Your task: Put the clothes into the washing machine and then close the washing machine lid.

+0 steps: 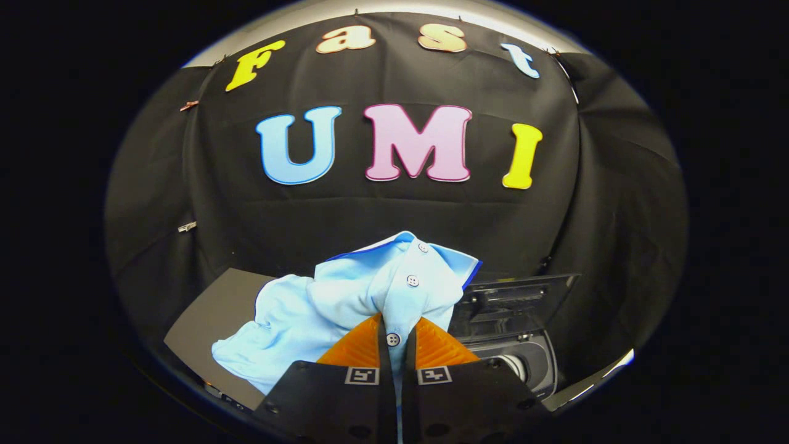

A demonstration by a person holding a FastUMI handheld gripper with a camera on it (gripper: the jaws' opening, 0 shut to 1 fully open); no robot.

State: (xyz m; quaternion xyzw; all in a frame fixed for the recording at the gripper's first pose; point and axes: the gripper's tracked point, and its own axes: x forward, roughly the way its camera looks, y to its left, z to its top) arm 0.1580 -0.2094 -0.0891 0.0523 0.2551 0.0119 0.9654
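The hand-held gripper [394,336] is closed on a light blue polo shirt of soft knit cloth [345,296], both fingers pinching the buttoned placket, with one white button sitting right between the tips. The shirt bunches upward and spreads ahead of the fingers and off to their left, its collar standing up just beyond them, edged with a thin darker blue line. Two more buttons run up the placket above the grip. The cloth looks limp and crumpled, so it will likely sag and trail when carried.

To the right of the fingers and a little beyond them sits the dark grey washing machine [524,364], with its lid [511,302] raised and a round opening partly visible below it. To the left, under the shirt's trailing part, is a flat dark grey surface [209,320]; whether the shirt rests on it or hangs clear I cannot tell.

The step in hand appears to be the carrying of the shirt toward the machine; nothing is in the drum yet as far as can be seen. The next move calls for swinging the shirt rightward over the opening, lowering it so the loose folds fall inside rather than drape over the rim, then letting go and shutting the lid.
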